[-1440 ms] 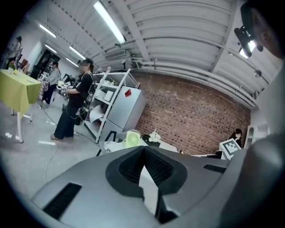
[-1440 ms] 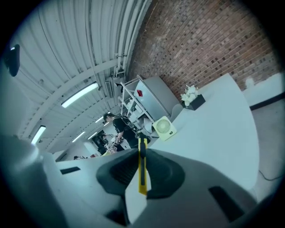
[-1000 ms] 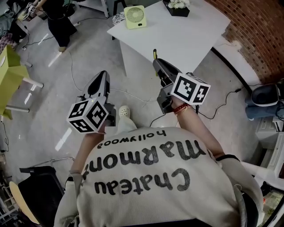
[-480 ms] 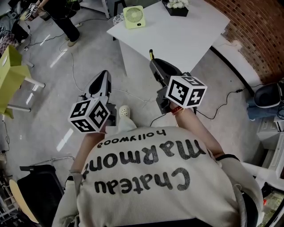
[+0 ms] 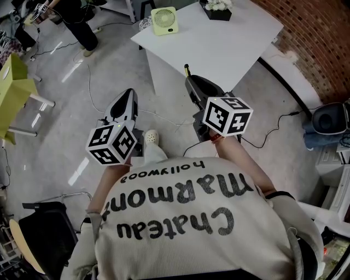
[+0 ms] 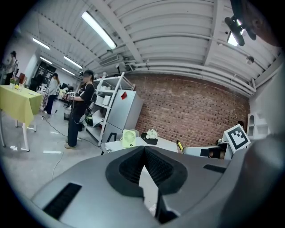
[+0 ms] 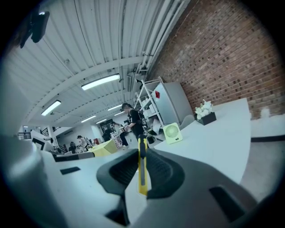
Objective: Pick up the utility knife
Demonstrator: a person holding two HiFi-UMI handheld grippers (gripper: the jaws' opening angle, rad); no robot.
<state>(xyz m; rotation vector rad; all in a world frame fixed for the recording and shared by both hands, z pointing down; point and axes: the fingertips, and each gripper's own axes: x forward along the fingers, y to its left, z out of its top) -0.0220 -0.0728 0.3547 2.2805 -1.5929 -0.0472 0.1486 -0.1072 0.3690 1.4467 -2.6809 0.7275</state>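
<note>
Grey floor (image 5: 76,109) fills the left and middle of the head view. A white table (image 5: 229,49) stands at the upper right, in about the same place as a second ago.

The wearer's cream sweater (image 5: 186,219) fills the lower part of the head view, with both arms stretched forward from it, clear of the table.

Right tool (image 5: 189,82): closed on the knife (image 5: 186,68) and held in the air just short of the table's near edge. The right gripper view shows the yellow handle (image 7: 142,171) clamped upright between the two pads, its end standing out past the tips. Since the earlier frame this tool has rolled a little, so its marker cube (image 5: 227,115) shows more of its top face, and it sits slightly further left in the head view.

Left tool (image 5: 128,93): jaws together with nothing between them, as the left gripper view (image 6: 144,150) shows. It is over the floor, well apart from the knife, and has drifted slightly to the right.

A bystander (image 5: 76,22) at the upper left has stepped a short way along the floor. A green fan (image 5: 165,21) and a dark planter (image 5: 219,12) rest on the table's far side as before.
</note>
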